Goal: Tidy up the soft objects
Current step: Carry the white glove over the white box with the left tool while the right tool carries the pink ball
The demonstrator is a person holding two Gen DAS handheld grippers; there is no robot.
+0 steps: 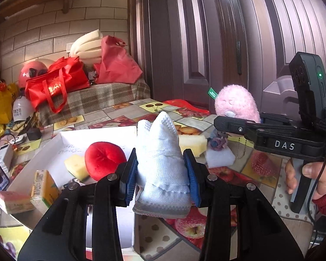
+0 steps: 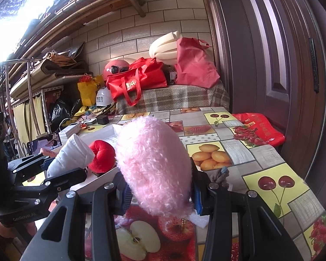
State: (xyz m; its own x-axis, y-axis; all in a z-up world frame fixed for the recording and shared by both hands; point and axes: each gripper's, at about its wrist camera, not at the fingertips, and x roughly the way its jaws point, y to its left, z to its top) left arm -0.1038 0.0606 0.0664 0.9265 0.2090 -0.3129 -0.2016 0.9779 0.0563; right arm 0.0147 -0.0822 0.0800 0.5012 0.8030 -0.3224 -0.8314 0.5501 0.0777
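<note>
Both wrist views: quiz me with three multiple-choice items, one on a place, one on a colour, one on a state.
1. Where is the red cushion?
A. In the white tray
B. On the plaid cover
C. In the right tongs

2. What colour is the plush in the right tongs?
A. Yellow
B. Pink
C. Green

3. What state are the left tongs in?
A. Wide open and empty
B. Shut on a juice box
C. Shut on the sock

Answers:
1. A: the cushion lies inside the tray's white walls beside a yellow sponge piece.
2. B: the right wrist view shows pink fluffy pile between the blue pads.
3. C: both blue pads press the pale blue sock's sides, and it is raised off the table.
</note>
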